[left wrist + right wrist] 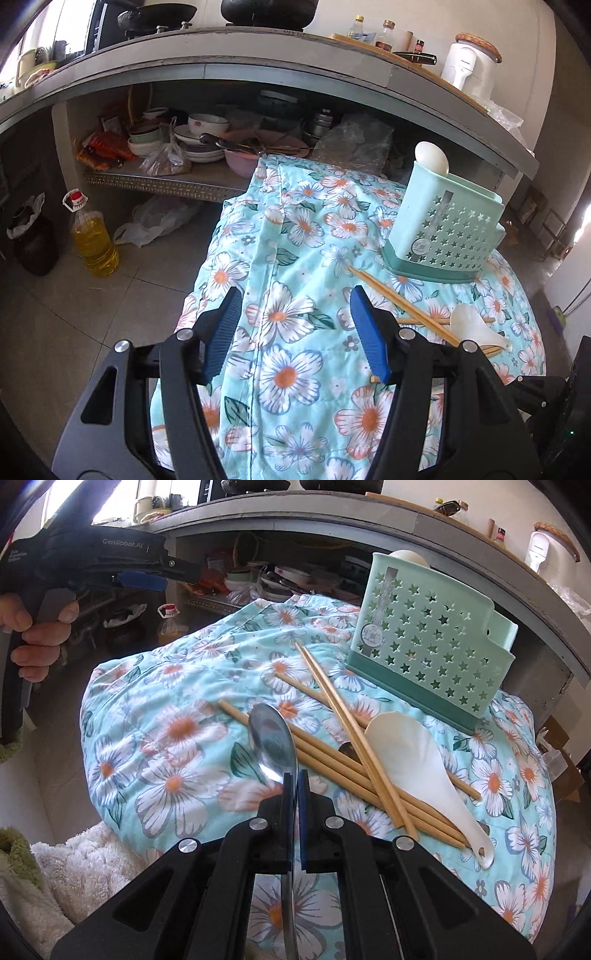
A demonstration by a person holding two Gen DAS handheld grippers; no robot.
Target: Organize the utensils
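Right wrist view: shiny metal spoon point(275, 746) pinched in gripper point(294, 775).

Hidden and cut-off parts

The shiny metal spoon point(274, 744) has its handle running off the near edge; the mint-green star-punched plastic utensil basket point(424, 642) hides most of a rounded white object point(432, 158) inside it.

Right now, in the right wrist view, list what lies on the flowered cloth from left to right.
Metal spoon held in the right hand-held gripper → bundle of wooden chopsticks → white rice paddle → green star-patterned utensil holder.
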